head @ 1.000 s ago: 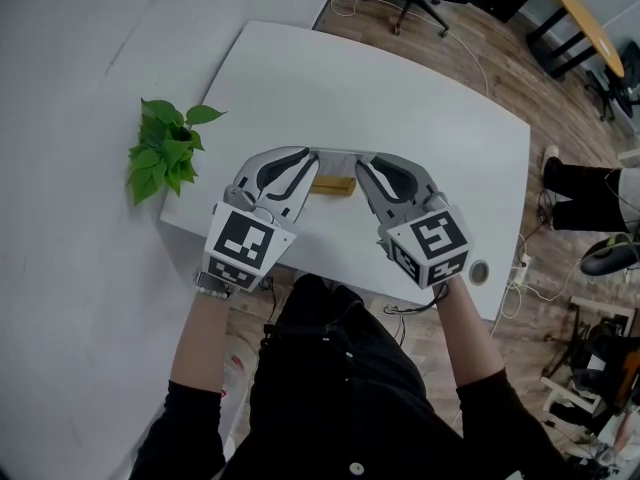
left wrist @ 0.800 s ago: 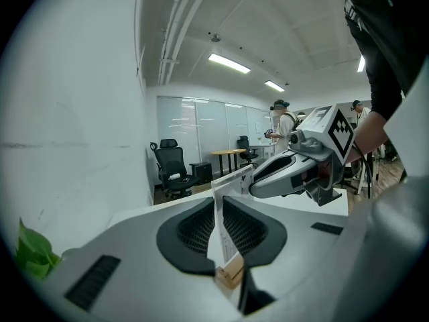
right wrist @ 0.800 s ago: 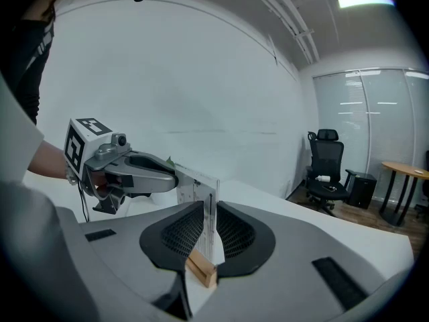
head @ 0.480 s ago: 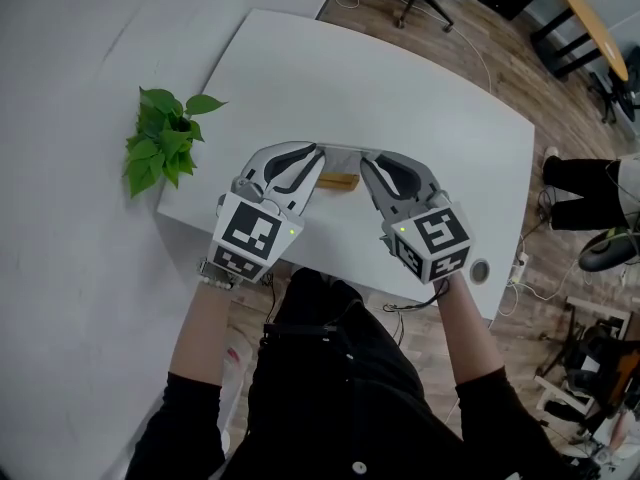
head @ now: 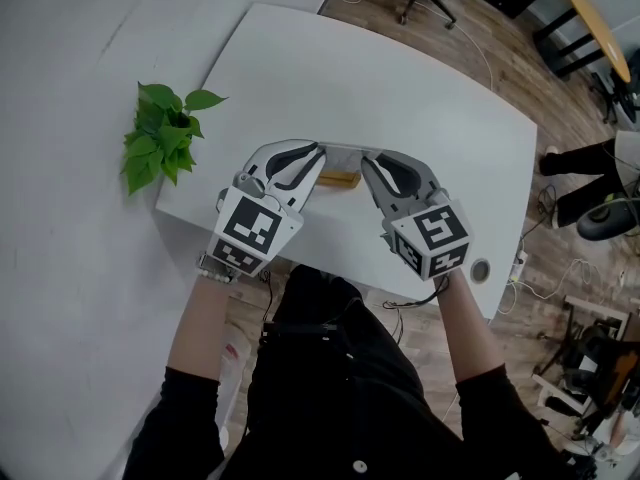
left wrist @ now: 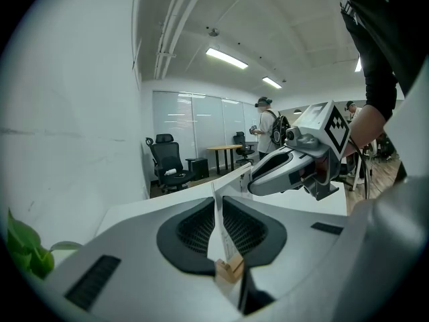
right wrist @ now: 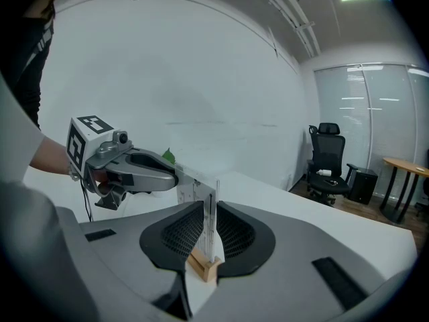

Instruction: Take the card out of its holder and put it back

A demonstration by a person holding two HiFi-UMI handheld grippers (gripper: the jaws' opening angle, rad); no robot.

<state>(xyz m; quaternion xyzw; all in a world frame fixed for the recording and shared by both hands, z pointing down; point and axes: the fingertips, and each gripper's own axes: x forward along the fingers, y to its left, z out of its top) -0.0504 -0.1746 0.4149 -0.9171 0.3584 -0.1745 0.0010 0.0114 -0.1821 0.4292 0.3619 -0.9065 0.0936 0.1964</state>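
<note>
Two tools, one card, both ends pinched.
Head view: the left tool (head: 316,158) and right tool (head: 366,160) meet over the white table (head: 420,98), one at each end of the card (head: 341,149), which stands upright in its wooden holder (head: 338,180); a leafy plant (head: 160,148) sits off past the table's left edge. Left gripper view: pads pressed onto the card's edge, holder just below them. Right gripper view: pads clamped on the opposite edge, card down in the holder's slot.
</note>
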